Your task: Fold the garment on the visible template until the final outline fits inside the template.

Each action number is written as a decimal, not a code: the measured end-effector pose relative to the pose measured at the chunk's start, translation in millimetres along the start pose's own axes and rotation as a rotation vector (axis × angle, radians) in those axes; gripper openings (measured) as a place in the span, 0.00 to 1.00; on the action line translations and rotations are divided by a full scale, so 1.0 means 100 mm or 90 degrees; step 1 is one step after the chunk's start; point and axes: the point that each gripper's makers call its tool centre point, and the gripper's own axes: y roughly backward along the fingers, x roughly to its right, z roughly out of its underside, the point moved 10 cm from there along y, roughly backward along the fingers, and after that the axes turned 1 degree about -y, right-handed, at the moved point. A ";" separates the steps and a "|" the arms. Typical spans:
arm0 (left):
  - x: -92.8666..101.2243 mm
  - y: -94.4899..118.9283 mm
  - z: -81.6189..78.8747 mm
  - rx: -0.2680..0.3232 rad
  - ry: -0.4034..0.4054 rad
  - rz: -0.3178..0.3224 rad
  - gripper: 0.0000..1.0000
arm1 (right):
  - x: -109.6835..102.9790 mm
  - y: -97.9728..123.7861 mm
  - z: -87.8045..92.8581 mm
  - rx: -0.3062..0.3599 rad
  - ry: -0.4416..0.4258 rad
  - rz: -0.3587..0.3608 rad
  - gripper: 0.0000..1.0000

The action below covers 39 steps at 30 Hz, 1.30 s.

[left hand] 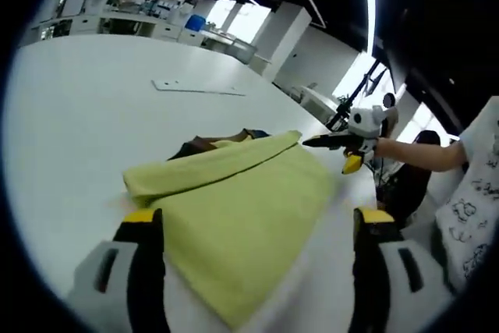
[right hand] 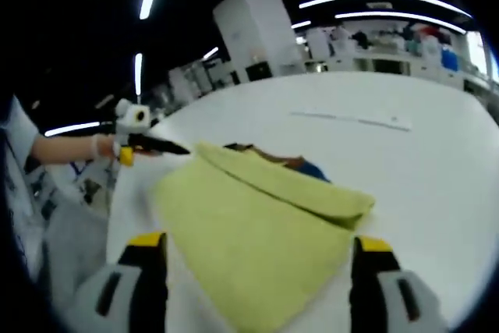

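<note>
A wide white table [left hand: 93, 107] in a lab-like room carries my work. The yellow-green garment [left hand: 242, 208] lies folded just ahead of me, a dark patterned edge [left hand: 204, 143] showing at its far side. My left gripper [left hand: 257, 239] and right gripper [right hand: 257, 263] both stand wide apart, holding nothing. I cannot make out the template, so my next fold may overshoot its outline.

Legible text: none in either view.
Item: white fabric w/ black printed marks [left hand: 475, 185], right edge of left gripper view, on a person's clothing. Marks look like drawn figures or characters; too blurred to read.
Item: shelving w/ boxes & bottles, upper left of left gripper view. Any labels too small to tell.
</note>
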 end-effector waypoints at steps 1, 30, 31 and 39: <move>0.00 -0.01 0.00 -0.001 0.000 -0.001 0.99 | 0.00 0.00 0.00 -0.001 0.000 -0.001 0.99; -0.41 -0.23 -0.35 0.074 0.027 -0.044 0.98 | 0.25 -0.37 -0.44 0.092 -0.035 -0.005 0.93; -0.42 -0.23 -0.36 0.074 0.028 -0.045 0.98 | 0.26 -0.38 -0.45 0.092 -0.036 -0.005 0.93; -0.52 -0.23 -0.35 0.079 0.044 -0.067 0.98 | 0.38 -0.42 -0.47 0.085 -0.048 0.015 0.92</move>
